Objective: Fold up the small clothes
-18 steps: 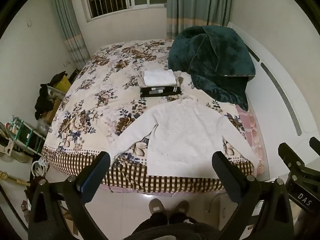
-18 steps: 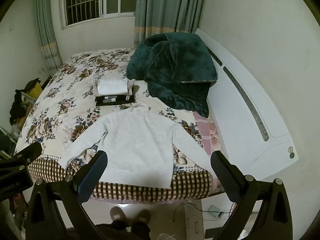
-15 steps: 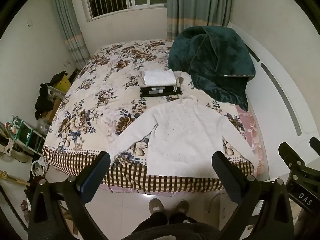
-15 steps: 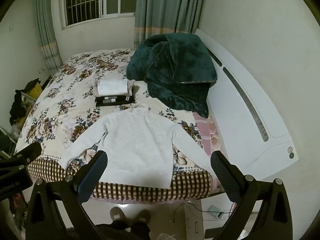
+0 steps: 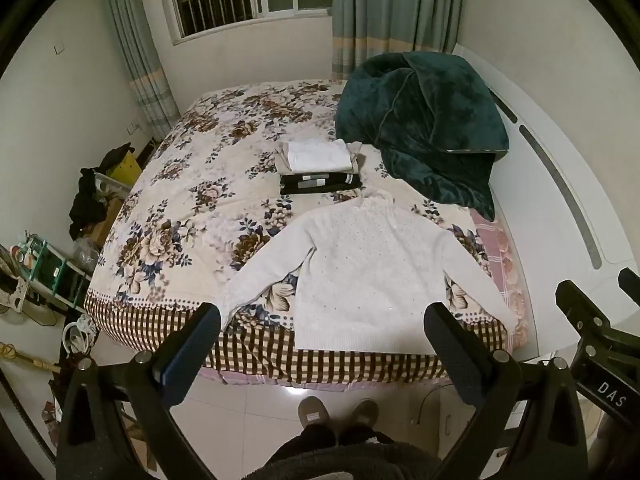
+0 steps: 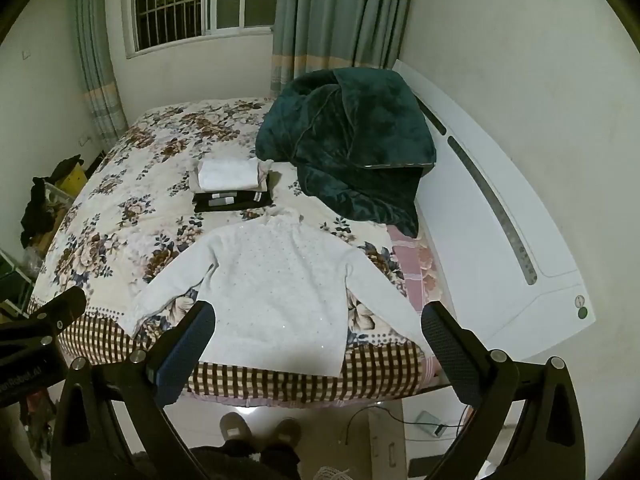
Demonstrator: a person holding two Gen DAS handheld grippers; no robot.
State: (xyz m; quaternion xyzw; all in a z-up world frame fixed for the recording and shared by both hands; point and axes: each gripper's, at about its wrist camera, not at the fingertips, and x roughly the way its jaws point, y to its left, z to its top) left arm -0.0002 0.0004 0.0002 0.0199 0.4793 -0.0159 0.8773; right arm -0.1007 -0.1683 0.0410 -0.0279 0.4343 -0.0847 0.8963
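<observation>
Bed (image 5: 192, 200) under a floral quilt, checked at the near border. Plush green blanket (image 5: 424, 128) heaped by the headboard. Knitted white sweater (image 5: 360, 272) flat, sleeves spread, near the foot edge. Folded clothes stack (image 5: 320, 168) just beyond. Left gripper (image 5: 322, 340) and right gripper (image 6: 318, 336) spread wide, empty, above the floor.

Both wrist views overlook the bed (image 5: 192, 208) from its foot.

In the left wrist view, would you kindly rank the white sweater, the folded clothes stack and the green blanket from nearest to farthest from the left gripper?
1. White sweater: spread flat at the bed's near edge, just ahead of the left gripper.
2. Folded clothes stack: mid-bed, beyond the collar.
3. Green blanket: heaped far right, by the headboard.
</observation>
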